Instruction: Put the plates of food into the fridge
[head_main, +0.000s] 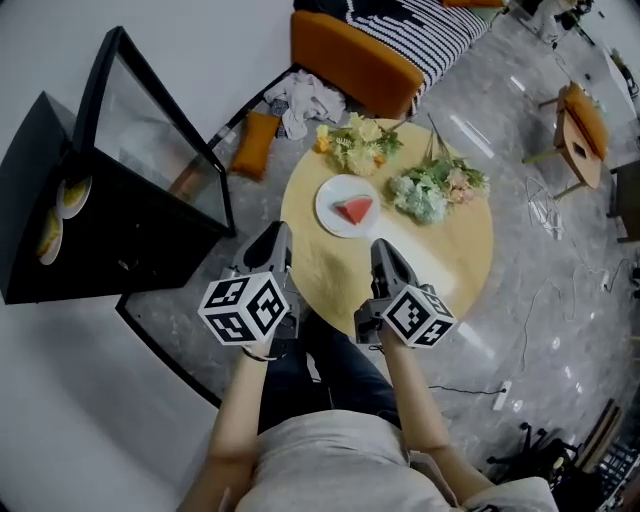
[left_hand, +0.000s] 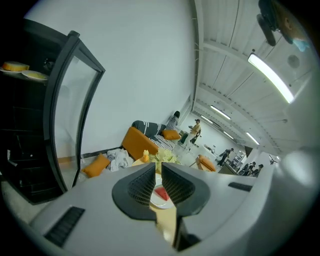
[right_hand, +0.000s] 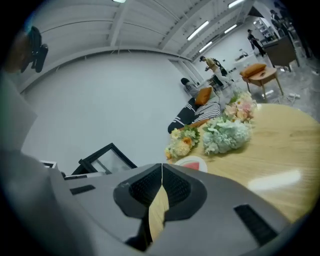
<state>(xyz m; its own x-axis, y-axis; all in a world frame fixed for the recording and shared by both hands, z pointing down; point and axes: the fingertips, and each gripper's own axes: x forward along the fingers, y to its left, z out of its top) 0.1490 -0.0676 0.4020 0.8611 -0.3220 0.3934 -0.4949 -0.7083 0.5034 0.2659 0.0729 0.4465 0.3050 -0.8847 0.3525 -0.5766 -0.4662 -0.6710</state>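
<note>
The black fridge stands on the floor left of the round wooden table. Its glass door swings out toward the table, and two plates of yellow food already sit inside. Beyond the table lies an orange sofa, with an orange cushion and a heap of white cloth on the floor between sofa and fridge.

On the table's far half are a yellow flower bunch and a pale green one. Just in front of them is a white plate bearing a watermelon slice.

At the table's near edge, the left gripper shows a narrow gap between its jaws, with nothing in it. The right gripper has its tips pressed together, empty. Neither touches the plate.
</note>
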